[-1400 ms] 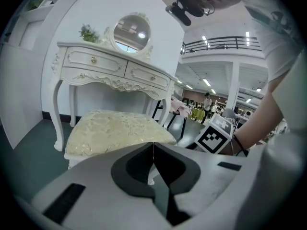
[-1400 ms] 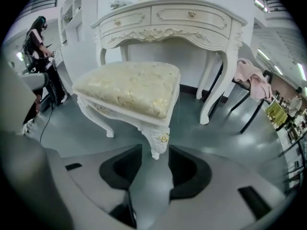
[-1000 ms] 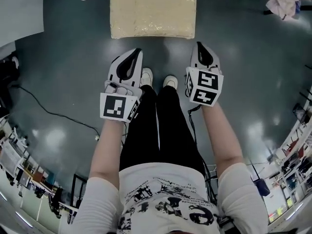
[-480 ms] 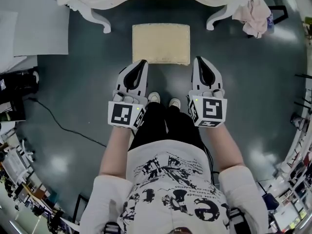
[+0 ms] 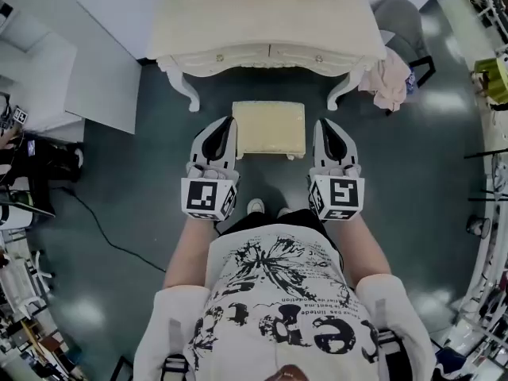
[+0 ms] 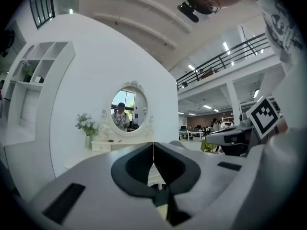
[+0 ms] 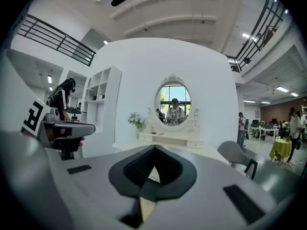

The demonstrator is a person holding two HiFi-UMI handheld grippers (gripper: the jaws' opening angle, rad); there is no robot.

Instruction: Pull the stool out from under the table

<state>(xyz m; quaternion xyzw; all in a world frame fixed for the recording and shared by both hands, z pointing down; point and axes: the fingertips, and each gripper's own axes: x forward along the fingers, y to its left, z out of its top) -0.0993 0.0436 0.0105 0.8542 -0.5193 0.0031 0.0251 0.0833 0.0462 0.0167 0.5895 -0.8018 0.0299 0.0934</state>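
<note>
Standing at the dressing table, I hold the left claw (image 5: 228, 122) and right claw (image 5: 320, 124) level and side by side, both pinched fully together and gripping nothing; the stool (image 5: 269, 128) sits below, between their tips, the white table (image 5: 262, 30) just beyond it

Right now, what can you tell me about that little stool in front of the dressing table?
The stool has a rectangular, pale cream seat that looks like padded, textured fabric; its legs barely show from above. It stands level on the dark floor, fully out in front of the white dressing table, roughly centred between its front legs. Nothing rests on it or grips it.
</note>
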